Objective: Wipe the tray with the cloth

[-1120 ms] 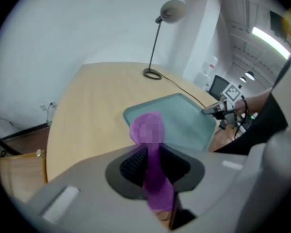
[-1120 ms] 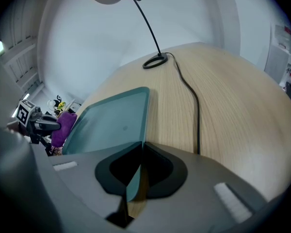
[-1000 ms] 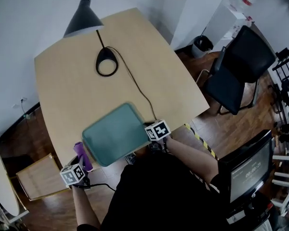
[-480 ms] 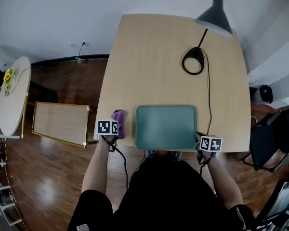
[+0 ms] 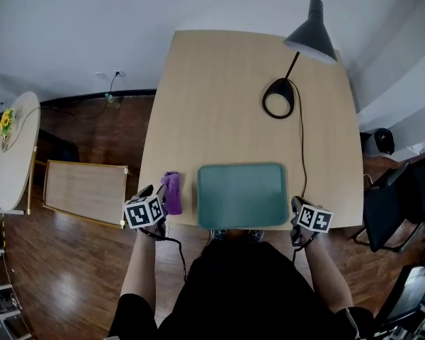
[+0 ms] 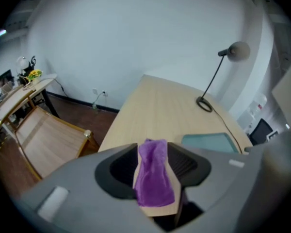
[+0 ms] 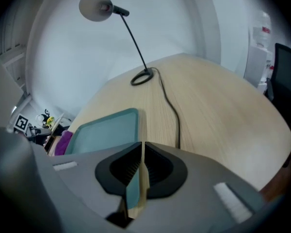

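Note:
The teal tray [image 5: 242,195] lies flat near the table's front edge, also seen in the right gripper view [image 7: 104,130]. The purple cloth [image 5: 172,192] lies crumpled on the wood just left of the tray. My left gripper [image 5: 156,192] hangs at the cloth's near left end. Its jaws have just been opening and now stand wide. In the left gripper view the cloth [image 6: 154,178] lies loose between the left gripper's [image 6: 153,149] pads. My right gripper [image 5: 295,204] is off the tray's front right corner, its fingertips [image 7: 142,143] together with nothing held.
A black desk lamp [image 5: 312,27] stands at the back right, and its cable [image 5: 302,147] runs down past the tray's right side. A wooden board [image 5: 85,190] and a round white table [image 5: 10,154] are on the floor at the left. A black chair [image 5: 397,197] is at the right.
The head view has swung round. My left gripper has opened, let go of the cloth and drawn back toward the table's front edge. My right gripper has pulled slightly away from the tray's corner.

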Action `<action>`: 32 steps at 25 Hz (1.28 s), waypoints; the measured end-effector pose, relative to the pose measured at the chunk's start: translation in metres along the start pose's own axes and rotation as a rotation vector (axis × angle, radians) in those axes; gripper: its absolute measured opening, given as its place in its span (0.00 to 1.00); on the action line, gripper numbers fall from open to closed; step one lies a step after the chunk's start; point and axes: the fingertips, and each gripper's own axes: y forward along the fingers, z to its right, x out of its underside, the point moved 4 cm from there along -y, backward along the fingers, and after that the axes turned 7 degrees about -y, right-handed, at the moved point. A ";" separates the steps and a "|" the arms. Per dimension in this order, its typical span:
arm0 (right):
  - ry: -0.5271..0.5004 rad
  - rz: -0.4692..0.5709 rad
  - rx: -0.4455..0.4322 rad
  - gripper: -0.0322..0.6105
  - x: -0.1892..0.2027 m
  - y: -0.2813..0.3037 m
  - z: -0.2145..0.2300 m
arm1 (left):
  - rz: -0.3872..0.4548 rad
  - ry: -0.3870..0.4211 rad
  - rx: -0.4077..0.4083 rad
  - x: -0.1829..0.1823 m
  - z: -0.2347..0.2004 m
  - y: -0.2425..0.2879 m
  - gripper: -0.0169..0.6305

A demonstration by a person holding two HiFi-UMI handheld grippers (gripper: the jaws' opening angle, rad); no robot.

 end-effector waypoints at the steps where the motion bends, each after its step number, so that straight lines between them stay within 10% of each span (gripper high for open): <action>1: 0.016 0.034 0.018 0.08 -0.009 -0.007 0.002 | 0.043 0.009 -0.005 -0.008 0.004 -0.010 0.35; 8: 0.066 0.313 -0.008 0.08 -0.077 -0.064 -0.031 | 0.221 0.141 0.210 -0.024 0.088 -0.043 0.26; 17: -0.117 0.583 -0.142 0.08 -0.107 -0.171 -0.098 | 0.423 0.357 0.398 0.020 0.198 -0.132 0.25; 24: -0.342 0.779 -0.176 0.08 -0.051 -0.280 -0.090 | 0.584 0.387 0.333 0.090 0.259 -0.216 0.24; 32: -0.440 0.862 -0.164 0.08 0.014 -0.336 -0.090 | 0.574 0.439 0.315 0.164 0.287 -0.277 0.23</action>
